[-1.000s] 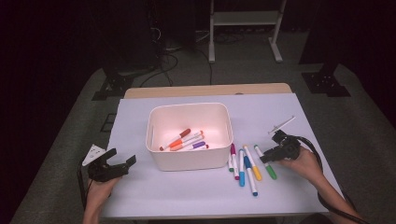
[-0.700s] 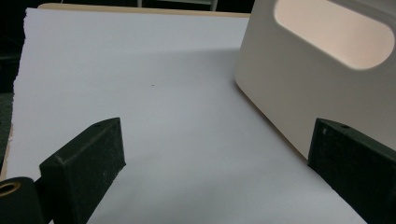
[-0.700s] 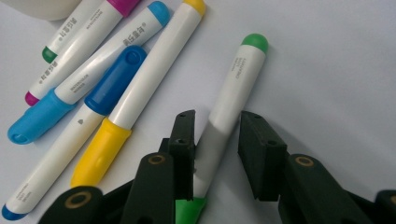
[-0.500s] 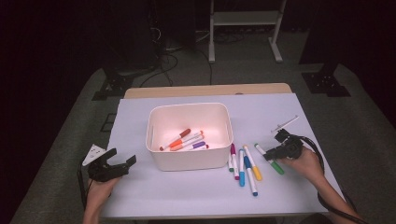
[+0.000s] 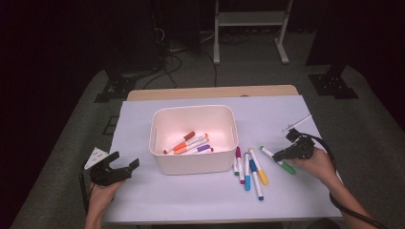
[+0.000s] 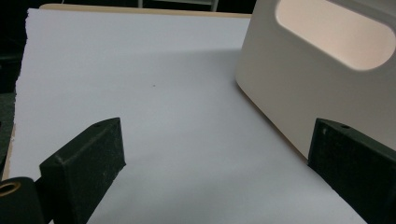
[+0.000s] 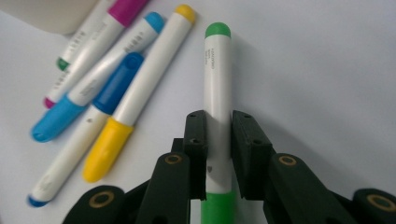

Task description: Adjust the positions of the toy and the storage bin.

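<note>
A white-covered table (image 5: 143,119) takes up the middle and lower part of the high view, with dark floor, cables and a stand leg in the upper part of the frame. At the table's centre sits a cream bin (image 5: 193,164) with a handle cut-out in its wall; several markers with orange, red and purple caps lie inside it.

Just right of the bin, low in the centre of the frame, a row of loose markers (image 5: 248,169) lies on the table, close together and roughly parallel: magenta, green, light blue, dark blue and yellow caps. In the right gripper view they fan across the upper left, and the yellow-capped one lies just beside the green marker (image 7: 217,93) without clearly touching it.

The green marker lies flat on the table at the right of the high view, apart from the row. The right gripper (image 7: 219,135) has just been closing, and its two black jaws now press on the marker's white barrel from both sides, green cap pointing away toward the top of that view.

The left gripper (image 5: 122,167) sits at the lower left of the high view, jaws spread wide with only bare table between them; in its own view the bin's wall stands close at the upper right.
</note>
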Action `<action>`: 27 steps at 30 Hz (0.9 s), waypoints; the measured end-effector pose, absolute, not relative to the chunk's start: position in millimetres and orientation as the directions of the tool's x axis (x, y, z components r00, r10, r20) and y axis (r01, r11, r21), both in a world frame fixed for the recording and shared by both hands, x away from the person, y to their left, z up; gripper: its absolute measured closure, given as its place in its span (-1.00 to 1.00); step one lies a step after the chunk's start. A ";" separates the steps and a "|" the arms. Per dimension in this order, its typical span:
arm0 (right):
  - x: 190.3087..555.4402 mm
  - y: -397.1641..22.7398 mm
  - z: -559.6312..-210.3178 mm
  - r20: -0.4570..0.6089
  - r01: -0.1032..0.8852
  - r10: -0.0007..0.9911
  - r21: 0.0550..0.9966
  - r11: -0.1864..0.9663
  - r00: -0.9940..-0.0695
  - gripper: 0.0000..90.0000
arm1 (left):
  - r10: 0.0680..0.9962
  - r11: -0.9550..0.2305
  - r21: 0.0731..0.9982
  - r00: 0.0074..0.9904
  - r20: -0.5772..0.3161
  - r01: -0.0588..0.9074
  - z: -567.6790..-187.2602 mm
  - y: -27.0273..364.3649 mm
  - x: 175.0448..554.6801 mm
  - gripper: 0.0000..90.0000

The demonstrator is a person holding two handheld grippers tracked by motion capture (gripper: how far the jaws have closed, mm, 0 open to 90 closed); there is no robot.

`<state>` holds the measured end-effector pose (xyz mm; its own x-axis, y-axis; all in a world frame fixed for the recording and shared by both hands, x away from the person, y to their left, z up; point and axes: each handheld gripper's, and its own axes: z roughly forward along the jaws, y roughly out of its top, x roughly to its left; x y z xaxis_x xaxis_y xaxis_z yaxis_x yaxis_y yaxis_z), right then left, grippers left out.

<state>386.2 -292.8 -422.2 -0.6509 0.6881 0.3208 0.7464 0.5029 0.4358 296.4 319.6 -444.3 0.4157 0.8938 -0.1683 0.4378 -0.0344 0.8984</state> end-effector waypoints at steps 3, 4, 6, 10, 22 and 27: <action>385.6 -292.7 -409.2 0.337 0.736 0.668 0.454 0.502 -0.663 0.68 | 0.893 -0.038 0.899 0.418 -0.165 0.436 -443.9 319.6 296.5 -0.95; 385.3 -292.2 -403.8 0.346 0.734 0.660 0.460 0.500 -0.667 0.68 | 0.893 -0.038 0.899 0.418 -0.165 0.436 -443.9 319.6 296.5 -0.94; 385.4 -289.6 -390.6 0.360 0.721 0.636 0.473 0.506 -0.683 0.68 | 0.893 -0.038 0.899 0.419 -0.165 0.435 -443.7 319.5 296.5 -0.94; 384.5 -280.2 -363.9 0.372 0.692 0.592 0.493 0.527 -0.715 0.68 | 0.893 -0.038 0.900 0.419 -0.164 0.433 -443.4 319.6 296.6 -0.94; 384.4 -235.1 -286.0 0.361 0.583 0.460 0.547 0.600 -0.811 0.68 | 0.891 -0.038 0.902 0.423 -0.164 0.429 -442.7 319.2 296.7 -0.94; 387.3 -204.3 -270.5 0.360 0.537 0.399 0.543 0.646 -0.843 0.68 | 0.890 -0.033 0.902 0.423 -0.169 0.431 -442.5 318.3 296.9 -0.94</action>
<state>387.3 -204.3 -270.5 -0.8433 0.3991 0.3599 0.5372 0.6457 0.5426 296.9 318.3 -442.5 0.4229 0.8903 -0.1689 0.4307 -0.0335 0.9019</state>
